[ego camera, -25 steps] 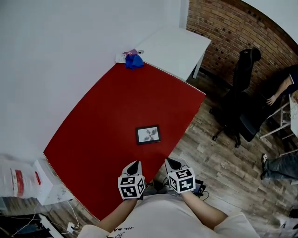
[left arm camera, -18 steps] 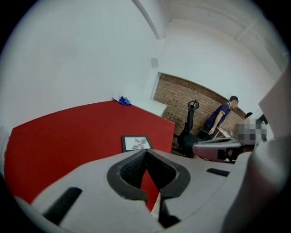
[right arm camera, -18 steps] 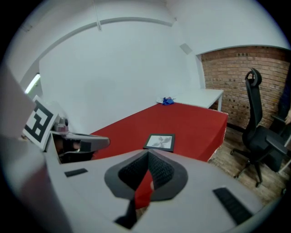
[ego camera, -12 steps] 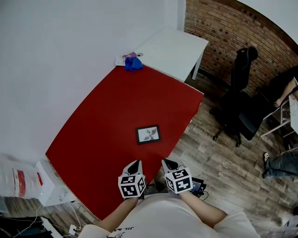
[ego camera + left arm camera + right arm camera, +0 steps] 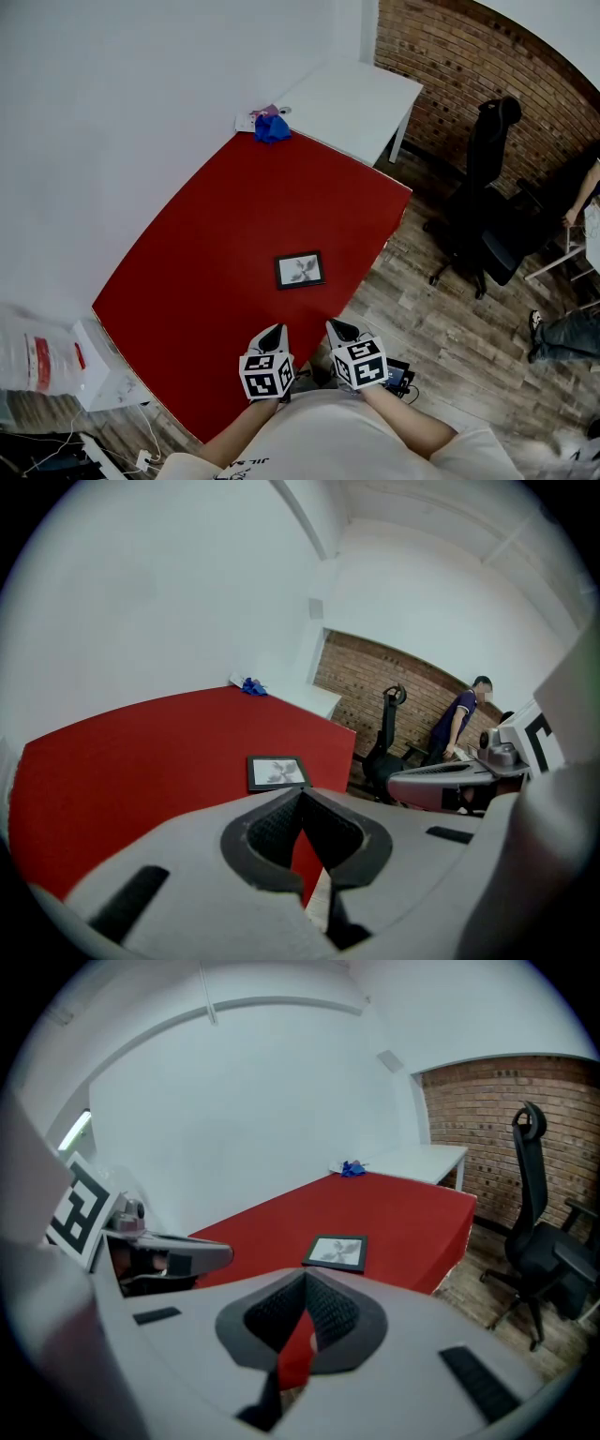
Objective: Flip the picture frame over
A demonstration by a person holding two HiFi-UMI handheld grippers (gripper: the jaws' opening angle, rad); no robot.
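Red table [image 5: 216, 244]: a broad red top fills the middle of the head view; both claws are held over its near edge, close to the person's body.
Picture frame [image 5: 300, 270]: a small dark-rimmed frame lies flat on the red top, its grey printed side facing up. It is ahead of both claws and well apart from them, slightly nearer the right one.
Left claw [image 5: 273, 331]: its jaws meet at the tips with nothing between them. Its own view shows the frame [image 5: 277, 772] just beyond the closed tips.
Right claw [image 5: 335, 326]: its jaws are also pressed together and hold nothing. It is level with the left claw and just beside it.
Beyond the frame: a blue bundle [image 5: 272, 127] sits at the table's far corner, well ahead of the claws.
Step in hand: no contact with the frame. The printed side facing up fits either a frame waiting to be turned face down or one already turned up from its back; these views cannot settle which.
Next move: any grip would need parted jaws and a forward reach to the frame's thin, low edge.
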